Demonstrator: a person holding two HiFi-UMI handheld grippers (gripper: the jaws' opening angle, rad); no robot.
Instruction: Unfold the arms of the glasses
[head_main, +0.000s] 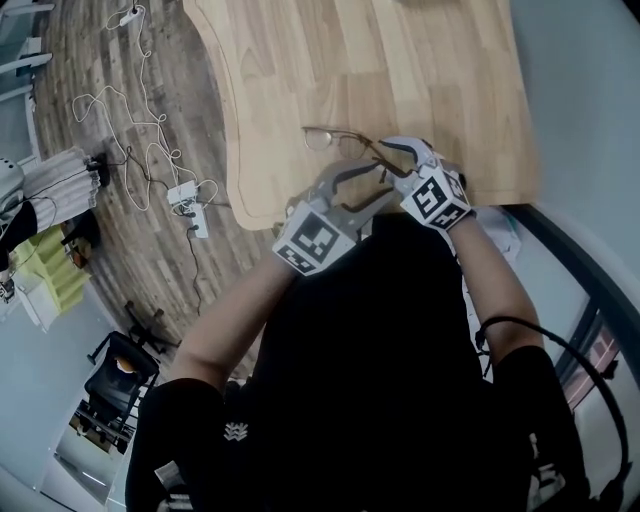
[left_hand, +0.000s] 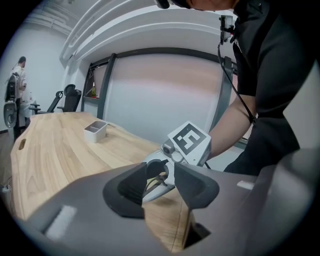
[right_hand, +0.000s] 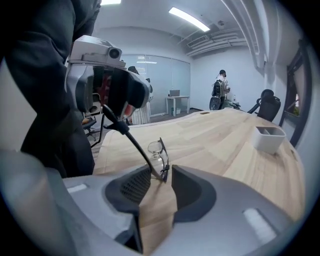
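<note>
Thin-framed glasses lie on the wooden table near its front edge. One black arm slants up and away from the frame. Its thick tip sits in my left gripper, which is shut on it. My right gripper is open, with the frame's hinge corner lying between its jaws and the pads not pressing on it. In the left gripper view, my left gripper faces the right gripper, and the held arm hardly shows.
A small white box stands farther back on the table. On the floor to the left are cables, a power strip and an office chair. The table's curved front edge runs just below the glasses.
</note>
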